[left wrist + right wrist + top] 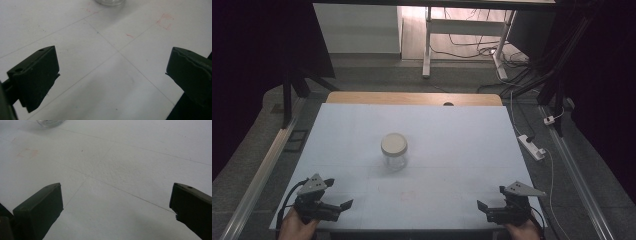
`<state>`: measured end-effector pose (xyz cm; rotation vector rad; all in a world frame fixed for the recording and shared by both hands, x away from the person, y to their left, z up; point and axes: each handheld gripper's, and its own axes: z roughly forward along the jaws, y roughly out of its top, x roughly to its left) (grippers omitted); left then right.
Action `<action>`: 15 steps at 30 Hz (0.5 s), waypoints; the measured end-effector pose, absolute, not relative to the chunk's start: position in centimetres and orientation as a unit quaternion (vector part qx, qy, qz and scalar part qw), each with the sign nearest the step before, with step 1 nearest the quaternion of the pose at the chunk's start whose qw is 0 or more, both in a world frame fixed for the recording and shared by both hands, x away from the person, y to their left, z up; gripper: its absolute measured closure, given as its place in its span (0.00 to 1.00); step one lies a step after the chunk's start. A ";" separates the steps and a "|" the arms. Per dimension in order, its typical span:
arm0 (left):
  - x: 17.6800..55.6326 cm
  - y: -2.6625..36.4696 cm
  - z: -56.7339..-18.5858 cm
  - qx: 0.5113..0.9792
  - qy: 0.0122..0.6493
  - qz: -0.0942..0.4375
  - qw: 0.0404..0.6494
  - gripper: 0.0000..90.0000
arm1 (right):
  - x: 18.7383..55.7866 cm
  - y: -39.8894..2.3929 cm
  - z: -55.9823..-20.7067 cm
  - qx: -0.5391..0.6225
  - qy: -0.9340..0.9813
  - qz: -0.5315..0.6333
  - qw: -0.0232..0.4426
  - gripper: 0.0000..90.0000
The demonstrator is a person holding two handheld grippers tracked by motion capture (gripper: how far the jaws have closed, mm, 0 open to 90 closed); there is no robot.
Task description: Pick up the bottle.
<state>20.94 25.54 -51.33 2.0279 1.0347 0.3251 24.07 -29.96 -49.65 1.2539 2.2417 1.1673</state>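
Start position, nothing grasped: left gripper and right gripper at the near corners of the bench, jaws of both wide apart and holding nothing. Glass jar with pale lid upright in the middle, well apart from both; probably next a reach inward. White sheet with thin lines, dim room, cables on floor.

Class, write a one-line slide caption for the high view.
Clear glass jar with cream lid standing mid-table, left hand-held gripper and right hand-held gripper open at the near edge.
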 end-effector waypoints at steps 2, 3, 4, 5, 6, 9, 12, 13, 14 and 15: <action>21.2 25.3 -51.3 0.803 0.409 0.128 0.413 0.00 | 24.1 -30.0 -49.7 0.439 0.784 0.409 0.159 0.00; 21.3 25.2 -51.3 0.802 0.409 0.127 0.415 0.00 | 24.1 -30.0 -49.7 0.439 0.784 0.408 0.159 0.00; 21.5 25.1 -51.3 0.801 0.408 0.126 0.420 0.00 | 24.1 -30.0 -49.7 0.439 0.785 0.408 0.159 0.00; 21.6 25.0 -51.3 0.800 0.407 0.125 0.423 0.00 | 24.1 -30.0 -49.7 0.438 0.785 0.408 0.159 0.00; 21.8 24.8 -51.2 0.799 0.408 0.124 0.424 0.00 | 24.1 -29.9 -49.7 0.438 0.785 0.408 0.159 0.00; 22.3 24.5 -51.1 0.800 0.405 0.123 0.425 0.00 | 24.1 -29.9 -49.7 0.437 0.786 0.407 0.159 0.00; 22.9 24.1 -51.1 0.803 0.400 0.128 0.423 0.00 | 24.1 -29.9 -49.7 0.437 0.786 0.407 0.159 0.00; 23.1 24.0 -51.0 0.804 0.399 0.128 0.422 0.00 | 24.1 -29.9 -49.7 0.438 0.785 0.407 0.159 0.00; 23.4 23.9 -51.0 0.805 0.398 0.130 0.421 0.00 | 24.1 -29.9 -49.7 0.438 0.786 0.407 0.159 0.00; 23.6 23.7 -51.0 0.806 0.397 0.130 0.420 0.00 | 24.1 -29.9 -49.7 0.437 0.786 0.407 0.159 0.00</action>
